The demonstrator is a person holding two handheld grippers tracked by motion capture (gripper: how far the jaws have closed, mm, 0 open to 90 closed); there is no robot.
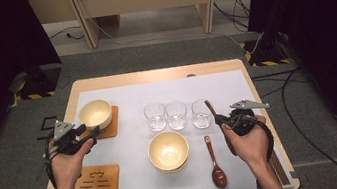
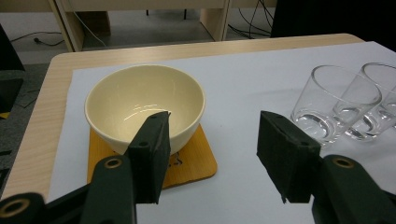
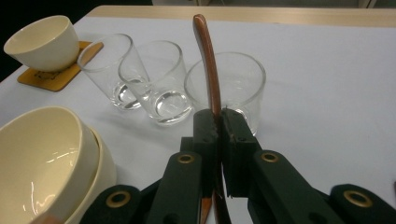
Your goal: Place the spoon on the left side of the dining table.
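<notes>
right claw: clamped tight on the handle of a brown spoon, which sticks up past its jaws, in front of the rightmost glass; in the high view this held spoon is lifted off the table at the right side.
left claw: jaws stand wide with nothing between them, hovering just beside the bowl on the coaster; in the high view the left claw sits at the left edge of the sheet.
table: one, wooden, covered by one white sheet.
progress, as a judgement: table setting looks partly done; one bowl already sits on its coaster, one spoon is in hand and not yet placed, the rest looks untouched.
left to do, as a judgement: the near coaster has no bowl, the stacked bowls are not yet separated, the second spoon lies flat beside them.
bowls: three, counted as one on the far left coaster plus a stack of two in the middle near the front edge.
glasses: three, in a row behind the stack, all seemingly empty.
coasters: two, both on the left side.
spoons: two, one held, one lying on the sheet.
dark sticks: lying at the right edge of the table; too small to count.
</notes>
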